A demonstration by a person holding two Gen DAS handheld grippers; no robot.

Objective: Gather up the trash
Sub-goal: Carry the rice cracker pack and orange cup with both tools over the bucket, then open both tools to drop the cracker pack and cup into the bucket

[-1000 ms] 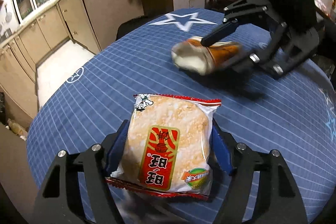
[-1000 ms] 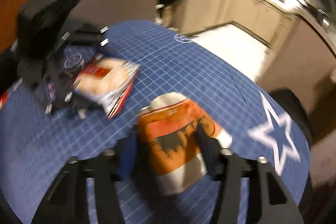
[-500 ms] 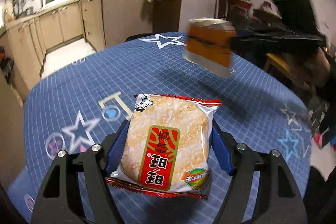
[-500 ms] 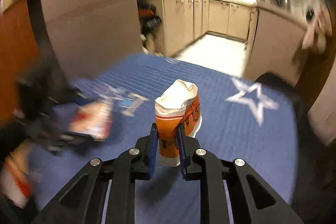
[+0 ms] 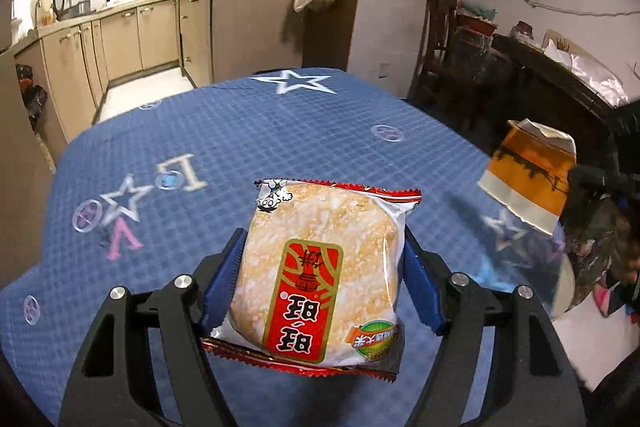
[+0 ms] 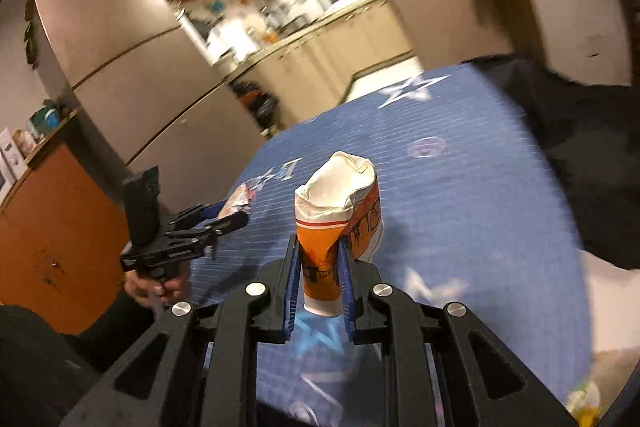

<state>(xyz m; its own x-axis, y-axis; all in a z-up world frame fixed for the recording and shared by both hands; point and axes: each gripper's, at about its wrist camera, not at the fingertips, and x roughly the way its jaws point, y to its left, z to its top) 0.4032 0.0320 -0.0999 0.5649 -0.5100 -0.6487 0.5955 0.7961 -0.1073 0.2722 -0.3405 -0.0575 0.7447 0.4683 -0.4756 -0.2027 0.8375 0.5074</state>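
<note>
A rice cracker packet (image 5: 320, 271), clear with a red label and red crimped ends, sits between the blue pads of my left gripper (image 5: 322, 247), which is shut on it above the blue tablecloth (image 5: 224, 147). My right gripper (image 6: 319, 247) is shut on a crushed orange and white paper cup (image 6: 340, 211), squeezed flat and held upright over the table. In the left wrist view the paper cup (image 5: 528, 175) hangs at the right, past the table's edge. The right wrist view shows the left gripper (image 6: 224, 215) at the left, a person's hand (image 6: 156, 287) holding it.
The round table wears a blue grid cloth with white stars (image 5: 294, 83). Kitchen cabinets (image 5: 136, 31) and a fridge (image 6: 132, 67) stand beyond it. A dark wooden chair (image 5: 444, 47) and a cluttered sideboard (image 5: 560, 75) are at the right. An orange cabinet (image 6: 52, 227) stands left.
My right gripper squeezed the cup flat, rolled it upright and swung it off to the right of the table. My left gripper carried the cracker packet sideways and turned.
</note>
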